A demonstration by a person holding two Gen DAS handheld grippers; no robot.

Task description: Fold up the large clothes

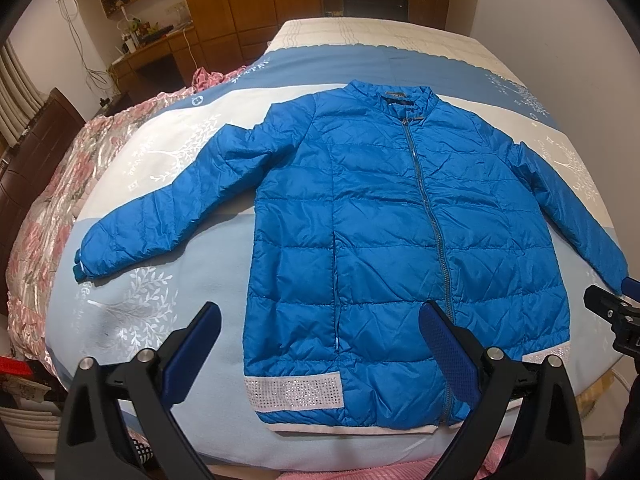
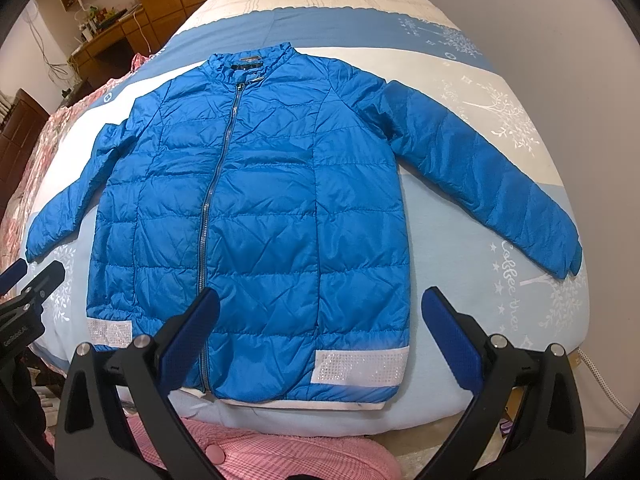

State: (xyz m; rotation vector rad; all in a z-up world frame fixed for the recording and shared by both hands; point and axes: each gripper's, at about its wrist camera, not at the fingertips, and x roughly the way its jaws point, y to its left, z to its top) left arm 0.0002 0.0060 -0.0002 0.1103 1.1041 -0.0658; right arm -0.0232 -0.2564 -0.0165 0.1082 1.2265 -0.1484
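A blue quilted jacket lies flat on the bed, front up, zipped, collar away from me, both sleeves spread out. White sparkly bands mark its hem. My left gripper hovers open above the hem's left half, holding nothing. In the right wrist view the same jacket fills the middle, and my right gripper hangs open over the hem's right half. The right gripper shows at the left wrist view's right edge, near the right cuff. The left gripper appears at the right wrist view's left edge.
The bed has a blue and white cover with leaf patterns. A pink floral quilt is bunched along its left side. Pink checked cloth lies at the near edge. A wooden desk and cupboards stand behind.
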